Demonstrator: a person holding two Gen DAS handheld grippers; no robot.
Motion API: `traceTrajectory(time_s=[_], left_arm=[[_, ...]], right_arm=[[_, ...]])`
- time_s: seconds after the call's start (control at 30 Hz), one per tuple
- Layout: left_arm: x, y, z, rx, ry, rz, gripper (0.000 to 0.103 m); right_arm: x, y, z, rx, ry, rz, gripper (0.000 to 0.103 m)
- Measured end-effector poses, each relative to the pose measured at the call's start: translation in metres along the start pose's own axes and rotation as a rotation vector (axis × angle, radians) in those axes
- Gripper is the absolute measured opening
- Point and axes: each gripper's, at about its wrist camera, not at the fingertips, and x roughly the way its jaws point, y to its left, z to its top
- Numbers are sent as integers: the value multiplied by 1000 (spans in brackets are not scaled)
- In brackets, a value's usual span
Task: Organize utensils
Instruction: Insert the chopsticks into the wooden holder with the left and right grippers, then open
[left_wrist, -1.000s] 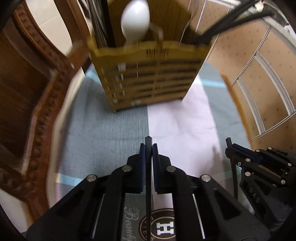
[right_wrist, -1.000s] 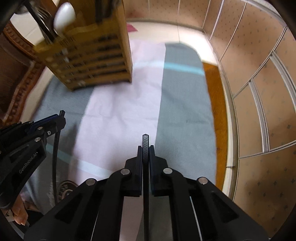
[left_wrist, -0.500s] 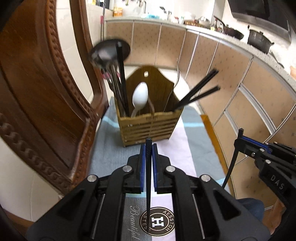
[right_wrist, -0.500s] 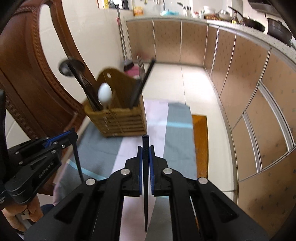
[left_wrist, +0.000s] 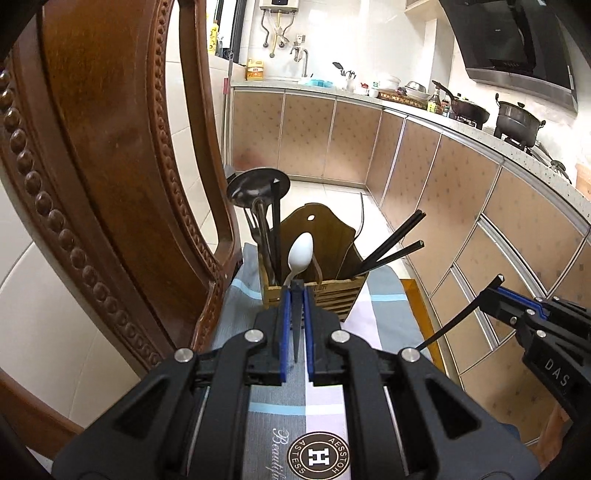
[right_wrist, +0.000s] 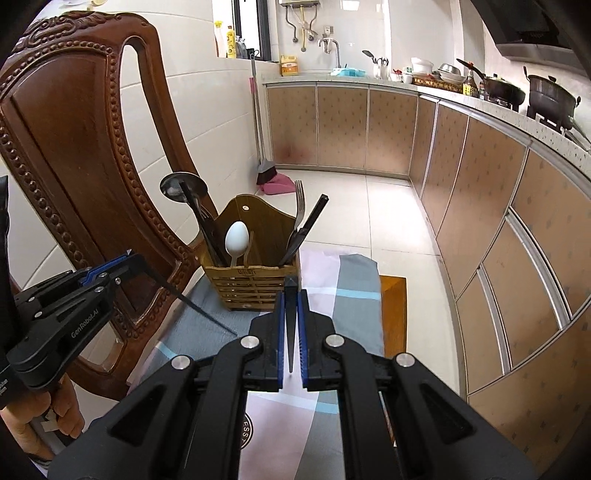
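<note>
A slatted wooden utensil holder (left_wrist: 332, 295) (right_wrist: 251, 284) stands upright at the far end of the cloth. It holds a steel ladle (left_wrist: 258, 188), a white spoon (left_wrist: 301, 251), a fork (right_wrist: 299, 206) and black chopsticks (left_wrist: 391, 243). My left gripper (left_wrist: 294, 291) is shut on a black chopstick (left_wrist: 295, 332), short of the holder and raised above the cloth. My right gripper (right_wrist: 290, 291) is shut on another black chopstick (right_wrist: 290, 339), level with it on the right. Each shows in the other's view: the right gripper (left_wrist: 495, 291) and the left gripper (right_wrist: 129, 258).
A carved wooden chair back (left_wrist: 110, 147) (right_wrist: 92, 129) rises close on the left. A grey and pink cloth (left_wrist: 236, 314) covers the table, whose orange edge (right_wrist: 393, 306) shows on the right. Kitchen cabinets (left_wrist: 443, 166) curve along the right; a broom (right_wrist: 264, 170) leans beyond.
Both grippers have risen and tipped upward, each still shut on its chopstick. The holder, close and blurred before, now sits farther off and lower, with the kitchen in view.
</note>
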Motion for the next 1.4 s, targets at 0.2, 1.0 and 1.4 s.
traceTrajectory(time_s=[0.2,1.0,1.4], left_arm=[[3,-1,-9,6,24,-3,7],[-71,-12,107,35,-284,26,7],[-6,-19,122,42,-233,33,7]], right_arm=[[14,3,-7,-11,26,-22,7],[-68,2,101,36,-291,25,7],[-10,15,138,26,-270,20,7]])
